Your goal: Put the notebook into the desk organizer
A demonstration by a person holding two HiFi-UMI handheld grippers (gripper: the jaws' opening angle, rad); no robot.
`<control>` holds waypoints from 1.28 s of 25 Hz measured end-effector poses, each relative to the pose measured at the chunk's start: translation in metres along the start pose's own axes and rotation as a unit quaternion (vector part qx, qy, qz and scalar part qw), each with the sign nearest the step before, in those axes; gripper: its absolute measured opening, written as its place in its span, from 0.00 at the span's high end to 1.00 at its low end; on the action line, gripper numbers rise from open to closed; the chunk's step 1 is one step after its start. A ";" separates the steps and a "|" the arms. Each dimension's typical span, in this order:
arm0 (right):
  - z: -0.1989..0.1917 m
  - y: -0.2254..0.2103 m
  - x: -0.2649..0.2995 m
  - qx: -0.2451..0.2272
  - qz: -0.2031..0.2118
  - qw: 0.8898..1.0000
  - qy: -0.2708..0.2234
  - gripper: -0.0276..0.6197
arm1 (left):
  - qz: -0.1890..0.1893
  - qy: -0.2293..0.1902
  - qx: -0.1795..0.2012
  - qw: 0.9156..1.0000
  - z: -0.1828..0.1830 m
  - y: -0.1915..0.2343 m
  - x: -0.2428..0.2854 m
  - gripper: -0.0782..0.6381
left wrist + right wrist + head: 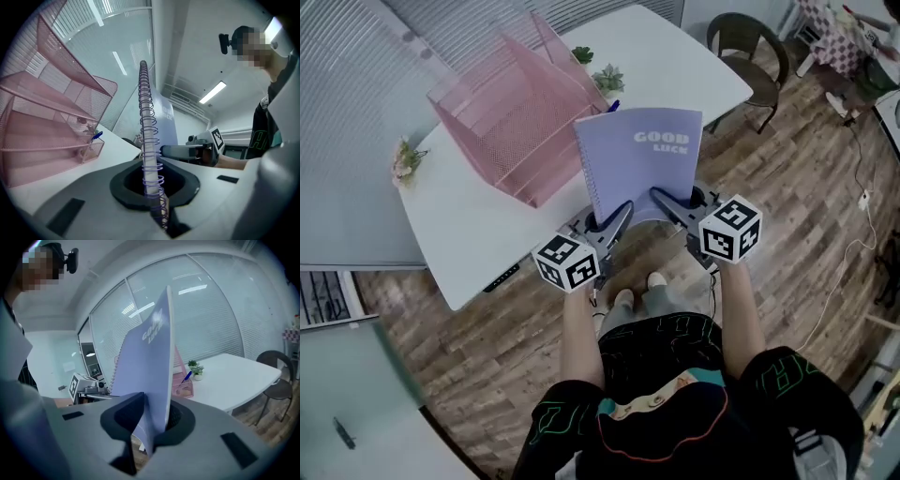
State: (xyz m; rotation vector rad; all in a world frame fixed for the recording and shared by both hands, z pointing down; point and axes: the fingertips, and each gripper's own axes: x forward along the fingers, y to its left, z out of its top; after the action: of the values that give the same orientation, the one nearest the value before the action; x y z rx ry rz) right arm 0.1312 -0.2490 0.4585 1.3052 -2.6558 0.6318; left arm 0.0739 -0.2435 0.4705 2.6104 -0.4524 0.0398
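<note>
**A:** Notebook (639, 159)?
**B:** Purple, spiral-bound, held upright off the table (675, 56), over its near edge. Left claw (617, 216) clamped on the spiral side, low down. Right claw (662, 198) pinched shut on the cover's bottom edge.
**A:** Desk organizer (511, 122)?
**B:** Pink mesh, on the table just left of the notebook and beyond it. Can't tell if they touch.
**A:** Room to move?
**B:** Bare tabletop right of the organizer, out to the far rim. A chair (750, 42) stands past that corner.
</note>
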 end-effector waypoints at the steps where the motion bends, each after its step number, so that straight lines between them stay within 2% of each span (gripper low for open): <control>1: -0.002 0.001 0.008 0.003 0.016 1.000 0.010 0.85 | 0.011 -0.001 -0.006 1.000 -0.002 0.005 -0.004 0.85; 8: -0.030 0.016 0.043 0.017 0.103 0.991 0.082 0.85 | 0.075 -0.019 -0.073 0.994 -0.027 0.024 -0.034 0.85; 13: -0.057 0.045 0.070 0.017 0.170 0.975 0.141 0.85 | 0.119 -0.042 -0.133 0.983 -0.053 0.035 -0.072 0.85; 16: -0.064 0.058 0.083 0.019 0.196 0.966 0.166 0.85 | 0.121 -0.058 -0.166 0.977 -0.058 0.040 -0.088 0.85; 22: -0.058 0.071 0.099 0.039 0.229 0.957 0.175 0.84 | 0.114 -0.095 -0.190 0.970 -0.048 0.047 -0.106 0.85; 29: -0.050 0.061 0.115 0.062 0.224 0.953 0.194 0.84 | 0.110 -0.117 -0.236 0.958 -0.037 0.062 -0.103 0.85; 32: -0.043 0.058 0.118 0.077 0.231 0.951 0.193 0.83 | 0.097 -0.125 -0.247 0.956 -0.028 0.064 -0.101 0.85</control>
State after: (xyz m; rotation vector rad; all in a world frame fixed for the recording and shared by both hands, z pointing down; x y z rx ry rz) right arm 0.0093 -0.2861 0.5124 0.4943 -2.6113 1.0447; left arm -0.0410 -0.2517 0.5139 2.0778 -0.7062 -0.3051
